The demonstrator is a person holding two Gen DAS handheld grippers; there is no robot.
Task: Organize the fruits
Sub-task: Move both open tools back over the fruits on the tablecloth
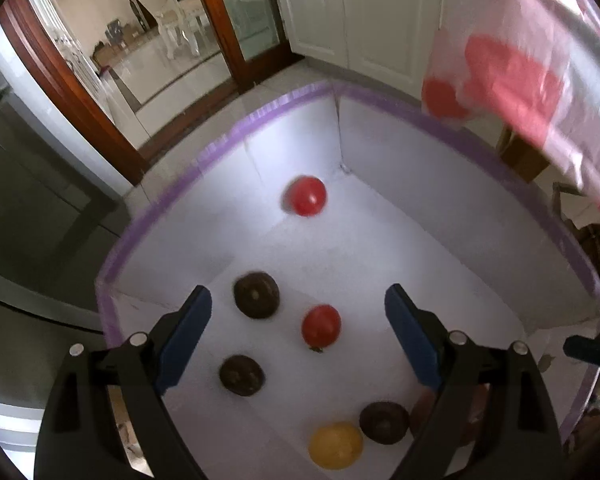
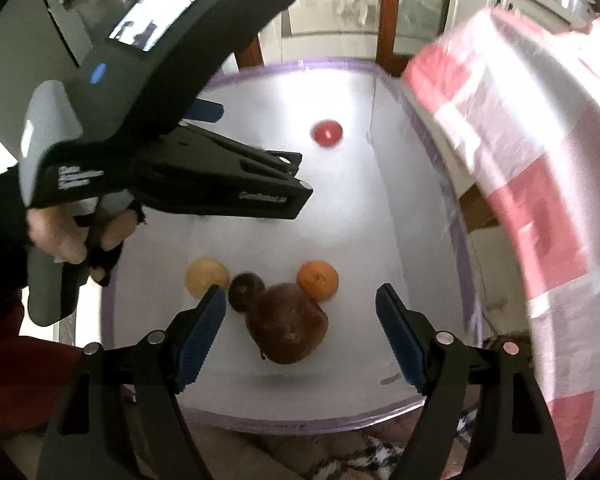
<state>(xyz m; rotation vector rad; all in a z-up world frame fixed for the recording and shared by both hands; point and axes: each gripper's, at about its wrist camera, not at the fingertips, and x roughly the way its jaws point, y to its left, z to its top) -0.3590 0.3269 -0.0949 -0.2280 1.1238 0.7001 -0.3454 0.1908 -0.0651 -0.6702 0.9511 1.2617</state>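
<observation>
A white box with a purple rim (image 1: 156, 216) holds loose fruits. In the left wrist view I see two red tomatoes (image 1: 305, 195) (image 1: 321, 326), three dark brown fruits (image 1: 256, 294) (image 1: 241, 375) (image 1: 384, 423) and a yellow fruit (image 1: 335, 445). My left gripper (image 1: 298, 340) is open and empty above them. In the right wrist view a large brown-red fruit (image 2: 288, 326), an orange (image 2: 318, 280), a dark fruit (image 2: 244, 288), a pale yellow fruit (image 2: 206, 276) and a red tomato (image 2: 326, 133) lie in the box (image 2: 300, 66). My right gripper (image 2: 300, 334) is open and empty over the large fruit.
A red-and-white plastic bag (image 1: 532, 80) (image 2: 540, 200) hangs over the box's right side. The left gripper's body and the hand holding it (image 2: 140, 152) fill the left of the right wrist view. Glass doors with wooden frames (image 1: 80, 92) and white cabinets (image 1: 360, 12) stand beyond.
</observation>
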